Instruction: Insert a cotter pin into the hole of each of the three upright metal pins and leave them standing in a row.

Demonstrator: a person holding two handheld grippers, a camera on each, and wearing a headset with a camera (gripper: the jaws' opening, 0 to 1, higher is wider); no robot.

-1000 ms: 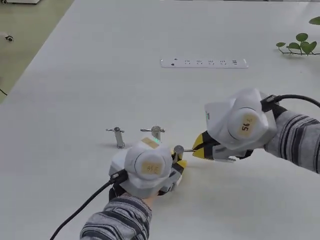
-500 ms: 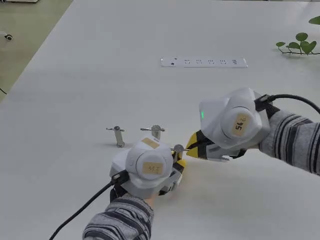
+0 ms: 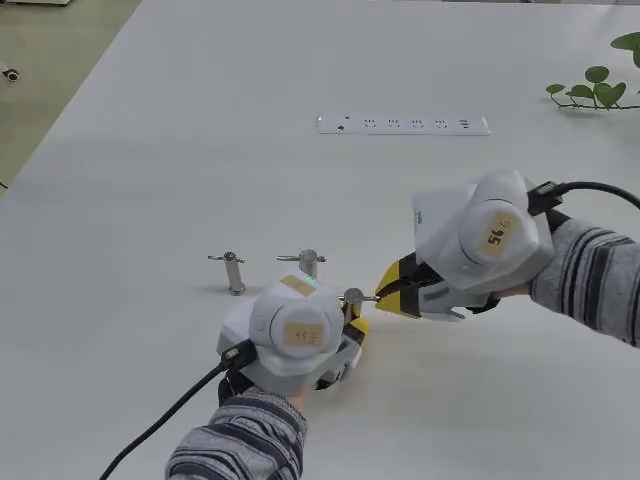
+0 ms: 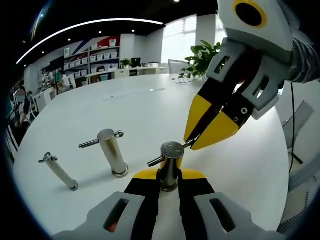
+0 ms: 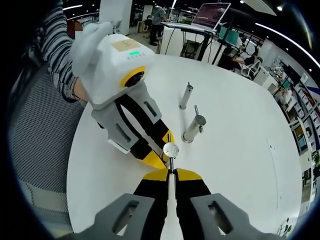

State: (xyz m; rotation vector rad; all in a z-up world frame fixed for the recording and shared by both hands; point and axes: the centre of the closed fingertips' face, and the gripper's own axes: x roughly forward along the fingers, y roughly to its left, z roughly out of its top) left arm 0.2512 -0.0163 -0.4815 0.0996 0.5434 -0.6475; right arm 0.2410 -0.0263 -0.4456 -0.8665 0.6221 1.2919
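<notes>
On the white table point(image 3: 150, 150), the left pin point(image 3: 233, 272) stands upright at the far left of the row, with a thin cross-piece through its top. Just right of it, apart, the middle pin point(image 3: 309, 263) stands the same way, its own cross-piece poking out to the left.

Nearer to me and further right is my left gripper point(image 3: 352, 318). Its yellow-tipped fingers are closed narrow on the shaft of the third pin point(image 4: 170, 162), low down near the base, so the round head rises clear above them and the pin stands upright on the table.

A cotter pin point(image 4: 155, 161) runs across through the third pin just under its head – one end juts out on the left side, the other meets my right gripper point(image 3: 392, 290). That gripper comes in from the right, its fingers pinched nearly together on the cotter pin's right end; in the right gripper view the thin wire lies straight between them, leading up to the pin's head.

Far across the table lie a power strip point(image 3: 403, 124) and, at the right edge, a plant point(image 3: 595, 90).
</notes>
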